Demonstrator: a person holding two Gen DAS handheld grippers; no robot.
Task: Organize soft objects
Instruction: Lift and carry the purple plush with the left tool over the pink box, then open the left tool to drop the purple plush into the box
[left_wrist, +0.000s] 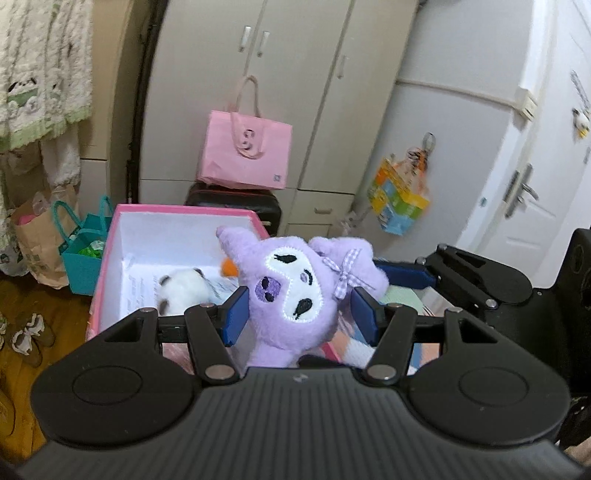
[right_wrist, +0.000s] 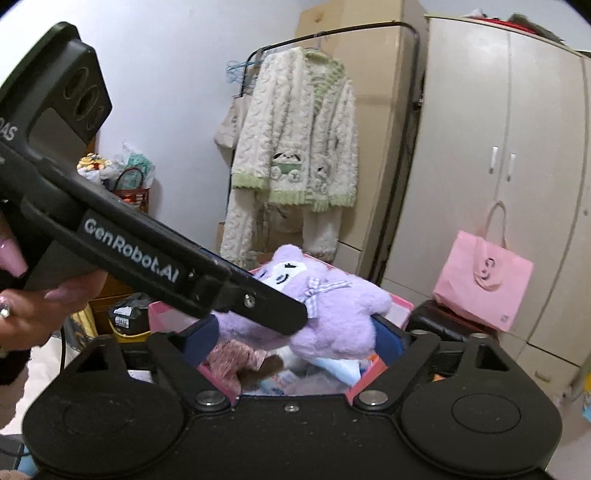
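- Nearest my left wrist camera, my left gripper (left_wrist: 299, 314) is clenched on the fluffy lilac plush doll with a white embroidered face and a checked bow (left_wrist: 295, 291); both blue pads press its sides.
- I hold the plush above the near edge of the open pink cardboard box with a white inside (left_wrist: 122, 236).
- A small white and dark soft toy (left_wrist: 184, 286) lies on the box floor, blurred.
- My right gripper (left_wrist: 402, 275) comes in from the right, one blue finger just beside the plush's ear.
- In the right wrist view its fingers stand wide apart, released, either side of the plush (right_wrist: 332, 314) without squeezing it.
- A pink paper carrier bag (left_wrist: 245, 151) sits on a black suitcase (left_wrist: 236, 203) behind the box, in front of the beige wardrobe (left_wrist: 258, 92).
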